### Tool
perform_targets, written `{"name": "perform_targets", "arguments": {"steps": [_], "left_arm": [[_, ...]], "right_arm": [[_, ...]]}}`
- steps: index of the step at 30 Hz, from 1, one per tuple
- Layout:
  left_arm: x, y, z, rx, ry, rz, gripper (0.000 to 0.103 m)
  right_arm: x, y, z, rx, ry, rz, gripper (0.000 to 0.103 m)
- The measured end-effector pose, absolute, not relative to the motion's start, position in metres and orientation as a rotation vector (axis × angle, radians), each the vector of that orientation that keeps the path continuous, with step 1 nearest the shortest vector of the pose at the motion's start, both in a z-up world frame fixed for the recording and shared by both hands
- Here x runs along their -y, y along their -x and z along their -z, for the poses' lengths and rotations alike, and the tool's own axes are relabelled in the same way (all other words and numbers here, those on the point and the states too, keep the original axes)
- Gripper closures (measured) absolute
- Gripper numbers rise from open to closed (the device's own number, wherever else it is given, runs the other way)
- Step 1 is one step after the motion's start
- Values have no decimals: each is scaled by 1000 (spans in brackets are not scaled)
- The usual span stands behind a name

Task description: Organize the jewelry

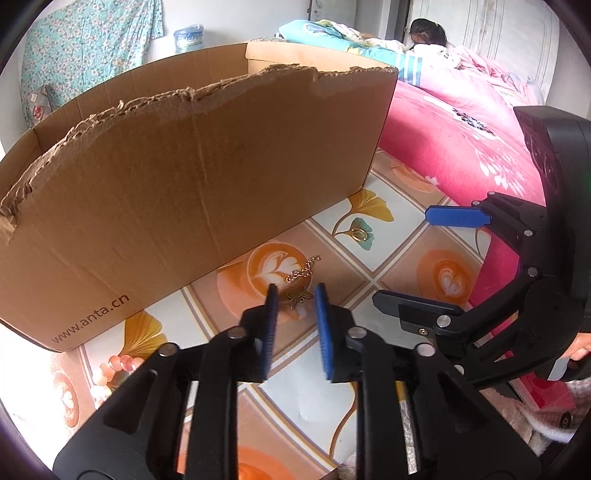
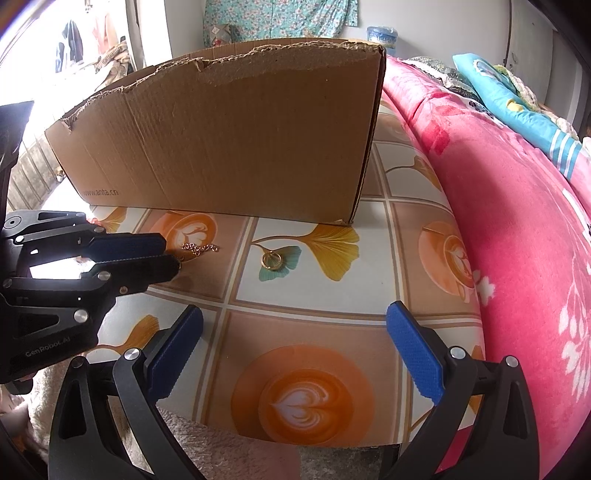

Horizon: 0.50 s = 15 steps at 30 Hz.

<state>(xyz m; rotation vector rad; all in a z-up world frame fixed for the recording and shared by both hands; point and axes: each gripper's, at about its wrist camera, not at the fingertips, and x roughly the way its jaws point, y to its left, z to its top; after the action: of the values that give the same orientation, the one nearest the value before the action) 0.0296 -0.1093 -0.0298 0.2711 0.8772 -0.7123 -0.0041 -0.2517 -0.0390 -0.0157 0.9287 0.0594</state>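
Note:
A gold chain [image 1: 303,271] with a butterfly pendant [image 1: 300,297] lies on the patterned tablecloth [image 1: 388,251] just in front of the cardboard box [image 1: 192,184]. My left gripper [image 1: 295,291] stands narrowly open, its blue pads on either side of the pendant with a gap on both sides. A gold ring [image 1: 358,234] lies further right on a leaf print. In the right wrist view the chain [image 2: 199,248] pokes out past the left gripper [image 2: 171,253], which hides the pendant. There the ring [image 2: 272,260] lies ahead of my right gripper [image 2: 295,315], wide open and holding nothing.
The tall torn-edged cardboard box [image 2: 229,140] stands behind the jewelry. A pink floral blanket [image 2: 517,229] borders the table on the right. The right gripper [image 1: 402,256] hovers to the right of the ring. A person [image 1: 428,35] is on the bed far behind.

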Motion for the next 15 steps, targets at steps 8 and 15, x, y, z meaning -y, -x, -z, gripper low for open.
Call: {"name": "perform_targets", "arguments": {"steps": [8,15], "left_arm": [[122,-25,30,-865,-350,675,80],[130,-22,30,-865,-392,675,91]], "right_arm": [[254,3,39,-923,14,-62,6],[255,6,39,-915,16,-62,6]]}}
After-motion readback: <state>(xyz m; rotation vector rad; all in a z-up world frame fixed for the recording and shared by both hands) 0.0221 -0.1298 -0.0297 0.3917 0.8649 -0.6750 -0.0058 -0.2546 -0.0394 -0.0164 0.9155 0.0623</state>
